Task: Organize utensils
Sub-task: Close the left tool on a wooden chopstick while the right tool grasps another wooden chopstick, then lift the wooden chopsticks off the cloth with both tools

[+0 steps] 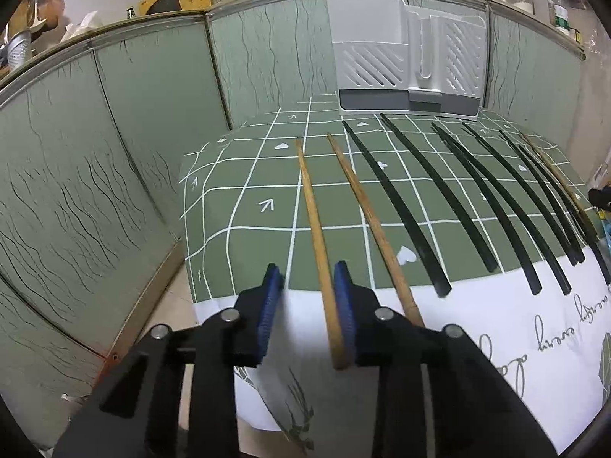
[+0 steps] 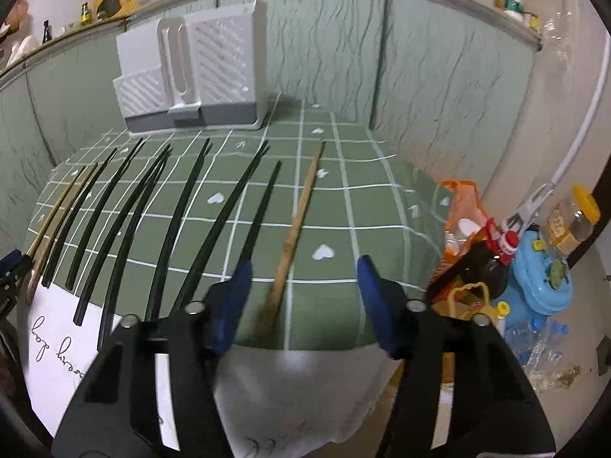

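Wooden and black chopsticks lie side by side on a green checked tablecloth [image 1: 248,175]. My left gripper [image 1: 306,267] is open around the near end of the leftmost wooden chopstick [image 1: 313,210]; the stick rests against the right pad, and a gap shows to the left pad. A second wooden chopstick [image 1: 366,206] and several black chopsticks [image 1: 401,206] lie to its right. My right gripper [image 2: 305,260] is open wide, with the rightmost wooden chopstick [image 2: 299,210] between its fingers, untouched. Black chopsticks [image 2: 229,213] lie to its left. A white and grey utensil holder [image 1: 408,57] [image 2: 191,72] stands at the table's back.
A green panelled wall [image 1: 114,152] runs behind and to the left of the table. Off the table's right edge stand an orange bag [image 2: 462,198], a dark bottle [image 2: 485,263], a blue plastic container [image 2: 542,282] and a yellow-lidded jar [image 2: 573,221].
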`<action>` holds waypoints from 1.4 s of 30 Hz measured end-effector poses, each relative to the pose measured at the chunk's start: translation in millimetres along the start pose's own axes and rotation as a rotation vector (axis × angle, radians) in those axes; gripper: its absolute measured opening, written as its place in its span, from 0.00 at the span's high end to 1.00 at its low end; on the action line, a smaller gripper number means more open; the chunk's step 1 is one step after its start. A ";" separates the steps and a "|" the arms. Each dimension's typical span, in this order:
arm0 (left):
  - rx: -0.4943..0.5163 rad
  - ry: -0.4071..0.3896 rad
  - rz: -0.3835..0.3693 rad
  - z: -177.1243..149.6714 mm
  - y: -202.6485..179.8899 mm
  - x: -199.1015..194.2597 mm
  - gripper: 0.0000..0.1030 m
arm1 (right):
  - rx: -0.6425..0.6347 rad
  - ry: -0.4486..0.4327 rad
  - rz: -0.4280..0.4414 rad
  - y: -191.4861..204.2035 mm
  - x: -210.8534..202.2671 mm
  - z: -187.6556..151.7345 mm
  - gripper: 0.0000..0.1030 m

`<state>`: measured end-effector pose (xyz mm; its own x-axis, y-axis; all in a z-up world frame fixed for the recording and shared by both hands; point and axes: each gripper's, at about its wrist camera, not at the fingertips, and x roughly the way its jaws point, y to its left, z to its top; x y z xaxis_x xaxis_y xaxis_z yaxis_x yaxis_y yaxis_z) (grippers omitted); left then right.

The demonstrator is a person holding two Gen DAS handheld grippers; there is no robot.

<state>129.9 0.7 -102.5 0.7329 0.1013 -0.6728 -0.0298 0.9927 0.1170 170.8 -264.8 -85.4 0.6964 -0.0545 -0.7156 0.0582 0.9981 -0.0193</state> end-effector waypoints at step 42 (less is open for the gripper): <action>-0.078 -0.170 -0.131 52.8 49.6 -83.4 0.94 | 0.094 -0.096 0.099 -30.3 -72.2 18.7 0.96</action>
<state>103.2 38.0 -2.0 0.8380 -0.0347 -0.5446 0.0253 0.9994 -0.0248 132.1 -291.6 -20.2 0.7667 0.0371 -0.6409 0.0494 0.9919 0.1166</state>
